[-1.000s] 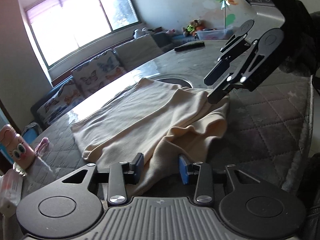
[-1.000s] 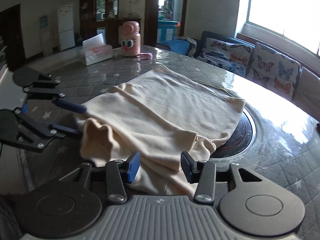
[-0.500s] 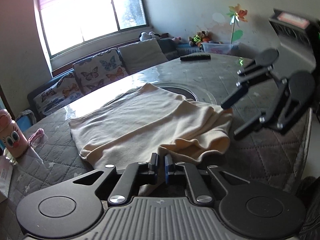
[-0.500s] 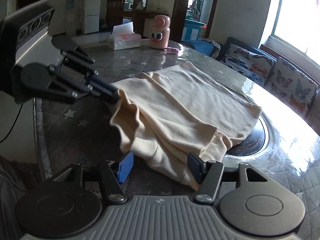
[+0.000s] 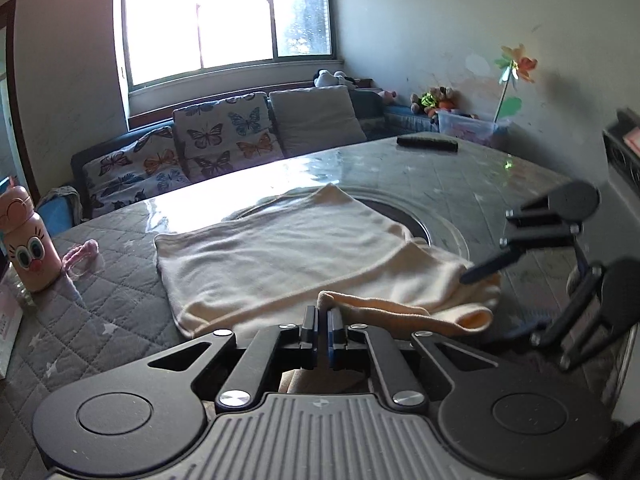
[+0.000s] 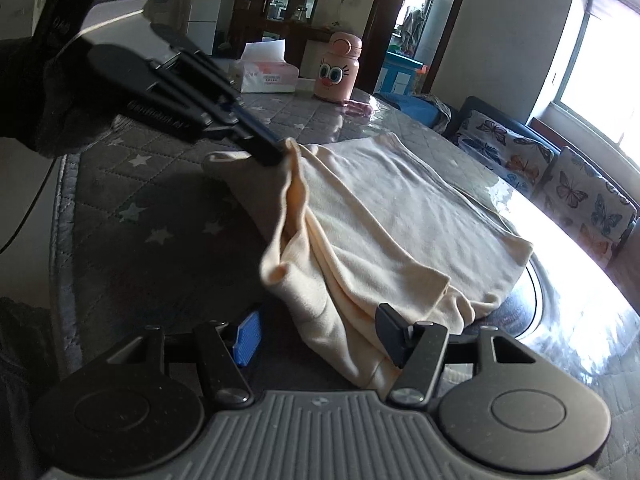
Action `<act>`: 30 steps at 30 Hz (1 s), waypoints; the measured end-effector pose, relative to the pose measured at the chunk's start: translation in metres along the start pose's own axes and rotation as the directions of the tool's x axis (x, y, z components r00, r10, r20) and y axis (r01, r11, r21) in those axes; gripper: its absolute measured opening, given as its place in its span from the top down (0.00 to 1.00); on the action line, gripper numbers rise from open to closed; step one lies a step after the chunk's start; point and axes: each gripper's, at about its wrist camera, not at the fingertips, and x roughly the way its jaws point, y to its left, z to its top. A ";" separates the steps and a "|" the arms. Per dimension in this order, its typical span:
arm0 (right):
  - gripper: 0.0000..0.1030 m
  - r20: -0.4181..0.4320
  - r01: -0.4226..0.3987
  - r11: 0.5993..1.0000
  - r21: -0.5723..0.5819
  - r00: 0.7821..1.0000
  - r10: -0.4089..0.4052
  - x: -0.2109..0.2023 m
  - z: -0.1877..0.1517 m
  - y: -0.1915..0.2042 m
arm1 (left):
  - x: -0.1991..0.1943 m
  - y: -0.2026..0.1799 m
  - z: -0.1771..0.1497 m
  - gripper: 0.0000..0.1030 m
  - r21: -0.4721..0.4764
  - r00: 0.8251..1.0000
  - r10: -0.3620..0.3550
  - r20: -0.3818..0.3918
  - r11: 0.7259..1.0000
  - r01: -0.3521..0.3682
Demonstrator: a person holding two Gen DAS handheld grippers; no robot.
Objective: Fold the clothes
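A cream garment (image 5: 300, 256) lies folded on the grey quilted table cover (image 5: 100, 300), with a loose bunched edge along the near side. My left gripper (image 5: 322, 320) is shut on that near edge and holds a pinch of cloth raised off the table. In the right wrist view the left gripper (image 6: 276, 152) grips a peak of the garment (image 6: 400, 220) at upper left. My right gripper (image 6: 320, 334) stands open, its fingers on either side of the bunched corner, which touches the right finger. In the left wrist view the right gripper (image 5: 502, 300) sits at the garment's right end.
A pink cartoon bottle (image 6: 338, 70) and a tissue box (image 6: 266, 72) stand at the table's far side, with a pink hair tie (image 5: 82, 252) near them. A dark remote (image 5: 427, 144) lies far back. A round dark inset (image 5: 416, 220) sits beside the garment. A sofa (image 5: 216, 140) lies beyond.
My left gripper has shut on the garment's near edge and lifted it a little. My right gripper has opened wider and moved down to straddle the bunched corner. Both views have rolled.
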 end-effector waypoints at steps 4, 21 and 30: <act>0.40 0.027 0.025 0.999 -0.023 0.999 -0.024 0.007 0.005 -0.001 | 0.006 0.004 0.004 0.96 -0.001 1.000 -0.004 -0.003 1.000 0.004; 0.87 -0.005 -0.074 0.971 0.228 0.997 0.078 0.023 0.021 -0.052 | -0.025 0.000 -0.028 0.62 0.056 0.999 0.002 -0.043 0.998 0.000; 0.87 0.016 -0.077 0.956 0.282 0.997 0.075 0.023 0.032 -0.063 | -0.016 -0.024 -0.041 0.46 0.241 0.998 0.037 -0.044 0.970 -0.026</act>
